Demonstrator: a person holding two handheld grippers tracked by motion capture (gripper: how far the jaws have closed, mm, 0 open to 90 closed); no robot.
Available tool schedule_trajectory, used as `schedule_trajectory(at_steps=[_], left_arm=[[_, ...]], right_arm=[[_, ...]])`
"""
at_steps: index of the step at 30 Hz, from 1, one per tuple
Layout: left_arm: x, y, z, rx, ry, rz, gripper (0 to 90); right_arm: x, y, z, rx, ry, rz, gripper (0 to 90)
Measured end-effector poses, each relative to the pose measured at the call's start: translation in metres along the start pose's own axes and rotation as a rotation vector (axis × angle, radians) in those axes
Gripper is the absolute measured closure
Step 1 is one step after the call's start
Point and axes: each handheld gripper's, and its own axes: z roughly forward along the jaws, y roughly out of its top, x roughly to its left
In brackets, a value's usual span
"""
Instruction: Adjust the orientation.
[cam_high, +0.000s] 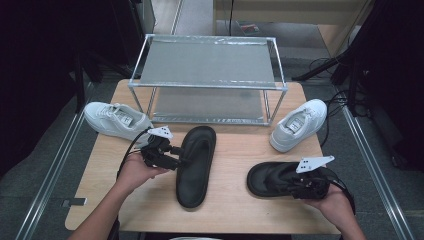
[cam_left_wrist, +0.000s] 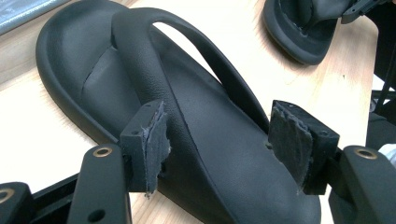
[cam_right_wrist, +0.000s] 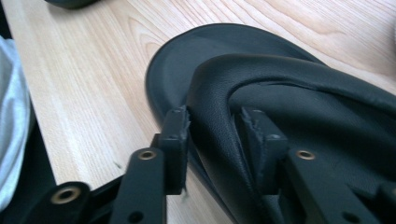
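Black strap of the right sandal (cam_right_wrist: 219, 116) sits pinched in my right gripper (cam_right_wrist: 212, 135) for lifting; my left gripper (cam_left_wrist: 217, 140) waits released over the left sandal (cam_left_wrist: 196, 121).

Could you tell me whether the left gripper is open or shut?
Open: the left gripper straddles the black sandal, its pads clear of the sandal.

- Left sandal (cam_high: 196, 165): black, thick-soled thong type, sole down at the tabletop's (cam_high: 230, 210) centre, lying lengthwise front to back.
- Right sandal (cam_high: 272, 178): matching black, sole down, lying crosswise near the right front edge.
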Motion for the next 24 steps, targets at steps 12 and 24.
schedule_trajectory(at_steps=[12,24], left_arm=[[0.0,0.001,0.0,-0.013,-0.006,-0.008,37.8],[0.0,0.0,-0.001,-0.024,0.002,-0.002,37.9]], right_arm=[[0.016,0.02,0.004,-0.032,0.024,0.051,74.8],[0.029,0.058,0.018,-0.122,-0.039,0.177,75.2]])
